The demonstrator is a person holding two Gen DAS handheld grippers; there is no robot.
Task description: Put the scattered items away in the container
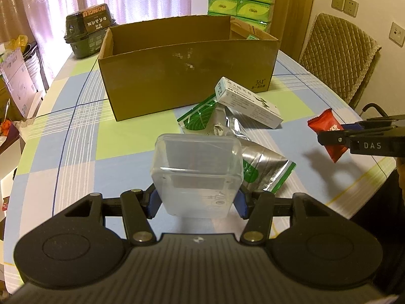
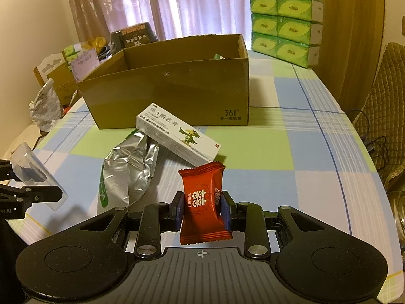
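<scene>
1. A dining room with pale curtains; the table [image 2: 291, 152] wears a checked cloth of blue, green and white, and a padded chair [image 1: 339, 55] stands at its far right side.
2. The left tool [image 1: 197, 202] is clenched on a clear plastic case [image 1: 197, 174], its blue pads [image 1: 153, 202] pressing the case's 2 side walls near the lower end. The case appears lifted off the cloth, held flat-faced and tilted away, probably so it can be carried over a box wall.
3. The right tool [image 2: 202, 210] grasps a red candy packet [image 2: 202, 200] by its middle, the crimped ends sticking out above and below the pads. Gripping the padded centre rather than a thin end looks like the surer hold.
4. Just beyond both tools lie the items left to tidy: a crumpled silver foil pouch [image 2: 131, 167] with green print, flat on the cloth, and a white ointment carton [image 2: 177, 136] resting tilted across the pouch's far edge.
5. Behind them stands the open cardboard box [image 2: 167, 96], the likely container, its near wall facing both tools. Some green item shows inside at the far right corner; the rest of the inside is hidden.
6. Further back, apart from the task: a stack of 6 green tissue packs [image 2: 286, 27] and a dark tub [image 1: 86, 33].
7. Judged from this, 2 items are in hand and 2 wait on the table.
</scene>
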